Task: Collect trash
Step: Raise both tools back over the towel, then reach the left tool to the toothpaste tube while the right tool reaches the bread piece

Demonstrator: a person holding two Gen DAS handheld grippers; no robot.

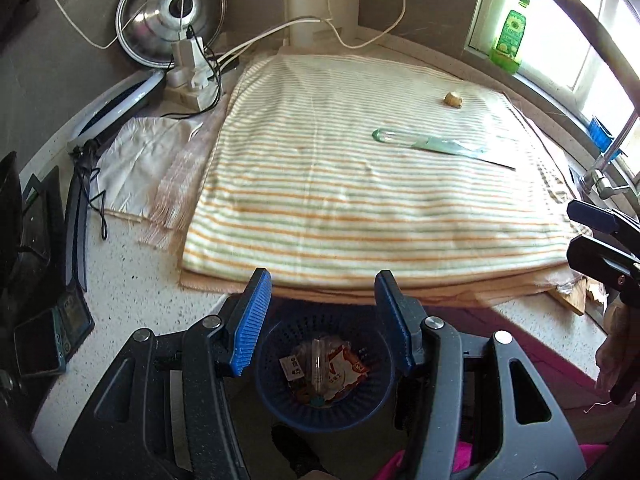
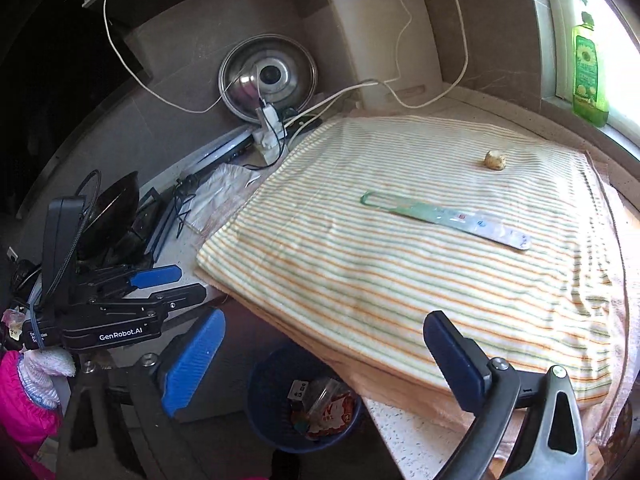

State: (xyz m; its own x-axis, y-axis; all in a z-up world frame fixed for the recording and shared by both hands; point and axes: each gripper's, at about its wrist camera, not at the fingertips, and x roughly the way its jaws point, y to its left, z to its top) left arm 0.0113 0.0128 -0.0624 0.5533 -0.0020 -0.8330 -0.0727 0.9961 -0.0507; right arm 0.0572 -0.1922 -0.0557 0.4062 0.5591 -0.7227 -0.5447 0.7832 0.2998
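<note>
A long green plastic wrapper (image 1: 436, 145) (image 2: 448, 218) and a small beige crumpled lump (image 1: 453, 99) (image 2: 495, 160) lie on the striped towel (image 1: 360, 200) (image 2: 400, 272). A dark blue basket (image 1: 276, 396) (image 2: 264, 408) on the floor below the counter edge holds wrappers. My left gripper (image 1: 324, 320) is open and empty, directly above the basket; it also shows at the left of the right wrist view (image 2: 168, 284). My right gripper (image 2: 324, 364) is open and empty, over the counter's front edge beside the basket; it shows at the right edge of the left wrist view (image 1: 580, 236).
A steel pot lid (image 1: 168, 20) (image 2: 268, 76), a power strip with cables (image 1: 188, 76), a white cloth (image 1: 140, 160) and dark devices (image 1: 44, 320) crowd the left. A green soap bottle (image 1: 510, 36) (image 2: 588, 76) stands on the windowsill. A faucet (image 1: 600, 176) is right.
</note>
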